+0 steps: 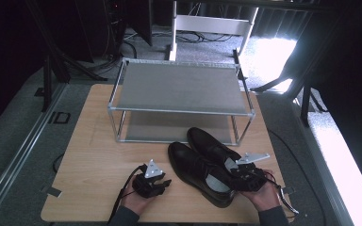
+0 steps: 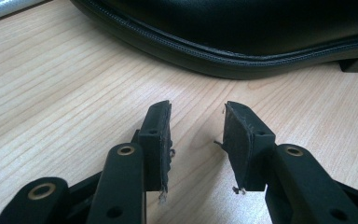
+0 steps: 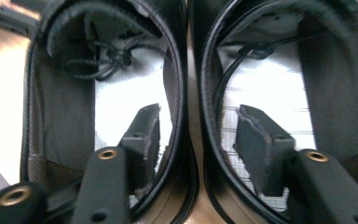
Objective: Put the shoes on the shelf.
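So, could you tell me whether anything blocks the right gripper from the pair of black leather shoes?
Nothing visible does. The right gripper already straddles the two adjoining inner walls of the black leather shoes, one jaw inside each shoe opening, over the pale insoles; no pad presses yet.

Both forearms come in from the bottom edge. Left hand (image 1: 139, 197) grips the left gripper (image 1: 162, 182) low over the table, its 2 jaws apart with nothing between them. Right hand (image 1: 264, 193) holds the right gripper (image 1: 235, 173) angled down, jaws parted, 1 finger (image 3: 142, 135) on each side.
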The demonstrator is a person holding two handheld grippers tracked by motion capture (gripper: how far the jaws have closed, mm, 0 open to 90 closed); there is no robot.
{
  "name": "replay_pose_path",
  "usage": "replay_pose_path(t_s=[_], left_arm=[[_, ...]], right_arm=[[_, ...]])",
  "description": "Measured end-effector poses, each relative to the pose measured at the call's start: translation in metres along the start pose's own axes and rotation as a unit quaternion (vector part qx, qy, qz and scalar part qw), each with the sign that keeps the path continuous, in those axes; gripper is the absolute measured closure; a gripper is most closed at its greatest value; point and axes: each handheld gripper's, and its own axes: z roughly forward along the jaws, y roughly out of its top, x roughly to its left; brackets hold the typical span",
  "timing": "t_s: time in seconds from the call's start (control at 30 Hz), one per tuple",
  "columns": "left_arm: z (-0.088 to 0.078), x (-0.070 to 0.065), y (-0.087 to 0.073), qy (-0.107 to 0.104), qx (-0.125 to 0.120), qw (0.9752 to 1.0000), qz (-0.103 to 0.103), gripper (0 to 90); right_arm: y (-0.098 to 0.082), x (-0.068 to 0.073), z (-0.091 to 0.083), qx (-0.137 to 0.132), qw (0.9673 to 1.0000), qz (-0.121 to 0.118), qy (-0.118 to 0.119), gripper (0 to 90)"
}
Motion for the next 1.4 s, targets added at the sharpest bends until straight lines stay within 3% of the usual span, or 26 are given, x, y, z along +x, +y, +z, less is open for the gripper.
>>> replay_pose_path(t_s=[0.1, 0.33, 0.47, 0.77, 0.87, 1.17, 1.4], left_arm=[[0.0, 0.0, 0.0, -0.001, 0.001, 1.0, 0.001, 61.7], [0.001, -0.002, 0.0, -0.002, -0.001, 1.0, 0.001, 61.7], [0.001, -0.002, 0.0, -0.002, -0.002, 1.0, 0.001, 61.7], [0.001, -0.001, -0.001, -0.004, -0.003, 1.0, 0.0, 61.6], [0.001, -0.001, -0.001, -0.004, -0.003, 1.0, 0.0, 61.5], [0.001, 0.0, -0.001, -0.002, -0.004, 1.0, -0.005, 61.3], [-0.001, 0.002, 0.004, -0.002, -0.008, 1.0, -0.001, 61.3]], right_arm=[[0.003, 0.0, 0.001, 0.005, 1.0, 0.002, 0.002, 63.8], [0.007, -0.001, 0.003, 0.02, 0.9997, 0.015, 0.001, 73.3], [0.006, 0.0, 0.003, 0.013, 0.9997, 0.02, 0.0, 78.4], [0.002, 0.001, 0.002, -0.019, 0.9994, 0.026, -0.009, 80.4], [0.005, 0.002, -0.001, -0.027, 0.9993, 0.02, -0.017, 80.6], [0.017, 0.001, -0.004, -0.041, 0.9986, 0.031, -0.011, 80.5], [0.03, -0.002, -0.002, -0.05, 0.9975, 0.042, -0.027, 80.5]])
